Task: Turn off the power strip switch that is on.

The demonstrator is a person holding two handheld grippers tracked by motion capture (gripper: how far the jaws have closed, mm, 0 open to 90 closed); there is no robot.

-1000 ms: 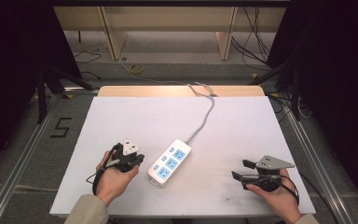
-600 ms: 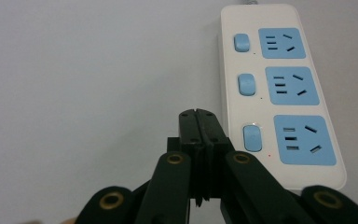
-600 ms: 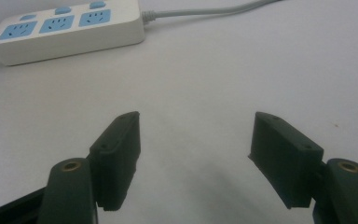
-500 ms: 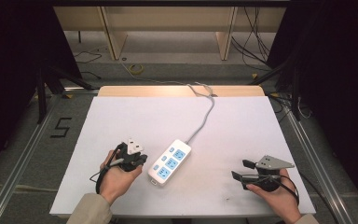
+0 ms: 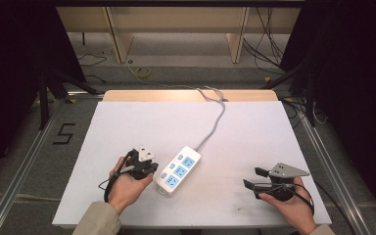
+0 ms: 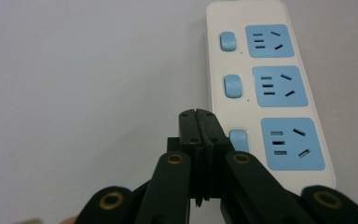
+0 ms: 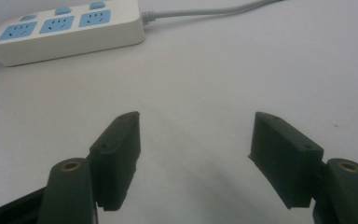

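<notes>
A white power strip (image 5: 178,171) with three blue sockets and three blue switches lies slantwise on the white table (image 5: 254,132). In the left gripper view the power strip (image 6: 270,93) runs up the right side. My left gripper (image 5: 149,168) sits just left of the strip, its jaws pressed together with nothing between them. Its closed tip (image 6: 197,114) lies at the strip's left edge beside the nearest switch (image 6: 238,140); I cannot tell if it touches. My right gripper (image 5: 250,177) rests near the front right of the table, open and empty (image 7: 196,135), well away from the strip (image 7: 70,30).
The strip's grey cable (image 5: 215,122) runs from its far end to the table's back edge and drops off there. Metal frame rails border the table on both sides. A floor mark "5" (image 5: 64,133) lies to the left.
My left gripper has shifted a little to the right, closer to the power strip. The right gripper has stayed where it was.
</notes>
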